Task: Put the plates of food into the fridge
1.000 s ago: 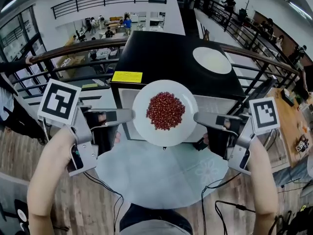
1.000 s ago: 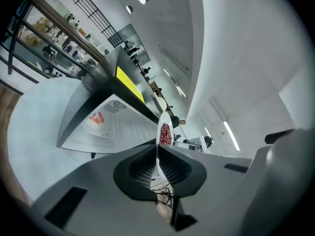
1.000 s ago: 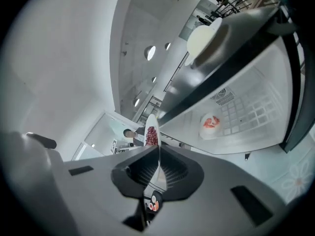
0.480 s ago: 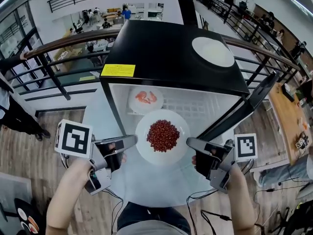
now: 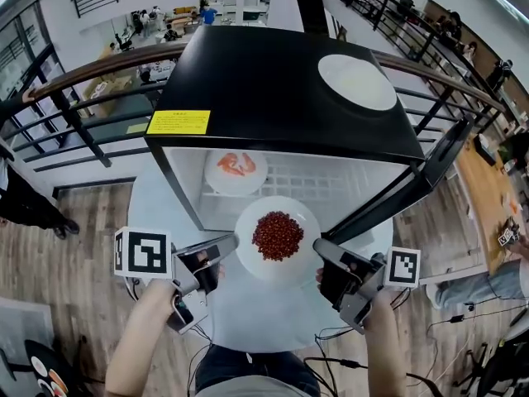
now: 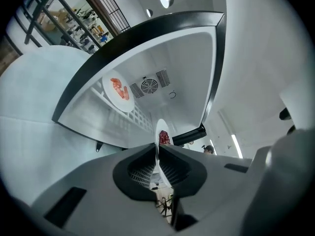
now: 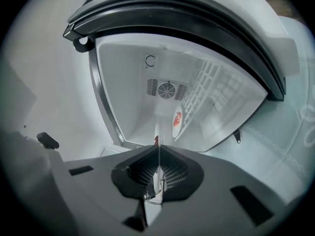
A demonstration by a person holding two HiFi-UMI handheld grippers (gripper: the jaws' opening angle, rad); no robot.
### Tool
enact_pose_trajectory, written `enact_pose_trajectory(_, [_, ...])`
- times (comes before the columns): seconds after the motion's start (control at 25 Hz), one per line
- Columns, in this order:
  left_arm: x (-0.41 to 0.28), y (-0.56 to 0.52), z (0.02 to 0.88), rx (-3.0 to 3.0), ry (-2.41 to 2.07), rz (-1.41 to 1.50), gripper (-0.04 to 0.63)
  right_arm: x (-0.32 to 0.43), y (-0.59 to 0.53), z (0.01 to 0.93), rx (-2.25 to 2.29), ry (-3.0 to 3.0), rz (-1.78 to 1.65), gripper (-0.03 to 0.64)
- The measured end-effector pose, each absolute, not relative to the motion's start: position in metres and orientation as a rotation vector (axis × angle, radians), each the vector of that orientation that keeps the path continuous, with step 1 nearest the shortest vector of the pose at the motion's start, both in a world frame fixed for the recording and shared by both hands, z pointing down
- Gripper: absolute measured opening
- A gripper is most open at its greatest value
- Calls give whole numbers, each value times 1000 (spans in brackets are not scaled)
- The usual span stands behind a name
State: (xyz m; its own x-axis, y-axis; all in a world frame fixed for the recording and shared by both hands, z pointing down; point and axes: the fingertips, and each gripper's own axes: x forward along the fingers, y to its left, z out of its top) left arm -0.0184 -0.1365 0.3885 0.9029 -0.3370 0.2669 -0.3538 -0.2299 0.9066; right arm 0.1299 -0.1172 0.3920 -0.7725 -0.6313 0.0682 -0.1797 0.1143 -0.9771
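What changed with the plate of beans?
The left claw and right claw carried the bean plate down from above the fridge to its open front. The right claw has just been closing tighter on it. Both kept hold; the plate inside and empty plate on top stayed.

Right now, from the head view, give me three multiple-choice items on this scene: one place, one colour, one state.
1. The empty plate sits: A) on top of the fridge B) on the fridge shelf C) on the floor.
2. The label on the fridge top is: A) green B) yellow C) blue.
3. The plate of beans is: A) lying on the shelf B) gripped by one claw only C) gripped at its rim by both claws.
Answers: 1 A, it lies on the black top. 2 B, it is a yellow rectangle at the front edge. 3 C, the left claw and right claw pinch opposite edges.
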Motion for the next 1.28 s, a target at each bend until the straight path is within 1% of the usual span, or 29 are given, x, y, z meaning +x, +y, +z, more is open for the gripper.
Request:
enact_pose_trajectory(0.6, [12, -199, 438, 1748, -685, -159, 21, 162, -148, 445, -913, 1734, -1550, 20])
enact_pose_trajectory(1.28, [39, -236, 468, 1826, -824, -45, 22, 183, -165, 472, -967, 1606, -1475, 21])
